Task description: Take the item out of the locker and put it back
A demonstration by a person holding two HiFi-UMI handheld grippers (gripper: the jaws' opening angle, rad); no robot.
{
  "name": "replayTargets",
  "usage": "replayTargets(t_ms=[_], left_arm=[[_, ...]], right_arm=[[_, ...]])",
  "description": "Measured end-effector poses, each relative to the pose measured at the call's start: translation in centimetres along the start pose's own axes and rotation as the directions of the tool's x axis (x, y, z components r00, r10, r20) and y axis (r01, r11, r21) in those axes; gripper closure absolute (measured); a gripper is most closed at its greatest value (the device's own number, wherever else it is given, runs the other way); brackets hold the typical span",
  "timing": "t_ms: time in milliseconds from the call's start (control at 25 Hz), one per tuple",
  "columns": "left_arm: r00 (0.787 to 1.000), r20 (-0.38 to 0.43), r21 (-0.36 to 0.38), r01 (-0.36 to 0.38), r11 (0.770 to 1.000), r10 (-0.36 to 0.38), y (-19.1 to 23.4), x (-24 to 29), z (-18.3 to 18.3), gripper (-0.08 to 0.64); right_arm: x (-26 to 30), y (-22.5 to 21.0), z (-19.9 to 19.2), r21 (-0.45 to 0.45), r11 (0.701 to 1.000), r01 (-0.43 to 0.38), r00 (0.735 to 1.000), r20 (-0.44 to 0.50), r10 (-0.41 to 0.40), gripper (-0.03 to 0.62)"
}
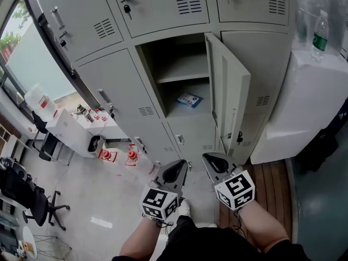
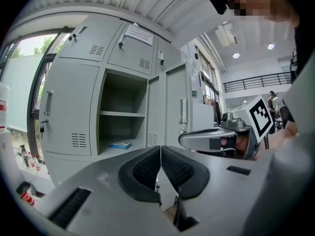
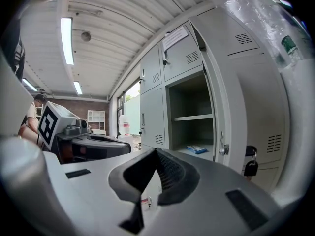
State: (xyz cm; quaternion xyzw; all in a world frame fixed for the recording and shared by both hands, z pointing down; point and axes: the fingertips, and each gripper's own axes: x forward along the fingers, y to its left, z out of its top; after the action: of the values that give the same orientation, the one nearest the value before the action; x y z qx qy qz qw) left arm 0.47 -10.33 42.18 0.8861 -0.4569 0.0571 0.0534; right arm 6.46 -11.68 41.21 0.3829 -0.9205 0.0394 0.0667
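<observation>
you are working at the very start of the take-out step. the locker [image 1: 149,72] is standing with its door [image 1: 231,91] swung open, and nothing is being held yet.

your left claw [image 1: 184,163] is showing its ribbed pads pressed together, with nothing between them. your right claw [image 1: 207,157] is looking the same: its jaws are meeting at the tip and pinching nothing. you are holding both side by side, low in front of you, pointing toward the open compartment.

the item [image 1: 188,99], a flat blue packet, is lying on the bottom of that compartment, below the inner shelf [image 1: 182,76]. it is sitting well apart from both claws, ahead of them and deeper in. from your right claw's own view it is appearing just inside the door edge. from the left claw's view it is appearing further off to that side.

the next move is probably calling for one claw to go forward under the shelf, spreading its jaws before it arrives. the packet is looking thin and is lying flat, so you are likely needing to catch it by an edge rather than from above. the open door is standing close on the right, so the right claw may be needing some care there.
</observation>
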Motion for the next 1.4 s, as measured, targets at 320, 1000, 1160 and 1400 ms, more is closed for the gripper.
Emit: replayTargets(t_ms=[320, 1000, 1160, 1400], left_arm=[[1.000, 0.018, 0.059, -0.004, 0.998, 0.003, 3.9, 3.3, 0.9, 0.541], [0.991, -0.098, 0.234, 0.108, 0.966, -0.087, 12.8, 12.8, -0.5, 0.484], [0.986, -0.136, 0.323, 0.134, 0.937, -0.094, 14.4, 15.5, -1.3, 0.466], [0.976, -0.186, 0.432, 0.185, 0.883, -0.113, 16.0, 19.6, -2.7, 0.451]], right_arm=[[2.8, -1.0, 0.1, -0.005, 1.000, 0.031, 1.000, 0.003, -0.031, 0.540], [9.7, -5.6, -0.9, 0.037, 0.981, 0.189, 0.981, -0.059, -0.187, 0.540], [10.9, -6.8, -1.5, 0.047, 0.974, 0.220, 0.973, -0.078, -0.216, 0.540], [12.7, -8.7, -2.1, 0.064, 0.961, 0.268, 0.960, -0.105, -0.261, 0.540]])
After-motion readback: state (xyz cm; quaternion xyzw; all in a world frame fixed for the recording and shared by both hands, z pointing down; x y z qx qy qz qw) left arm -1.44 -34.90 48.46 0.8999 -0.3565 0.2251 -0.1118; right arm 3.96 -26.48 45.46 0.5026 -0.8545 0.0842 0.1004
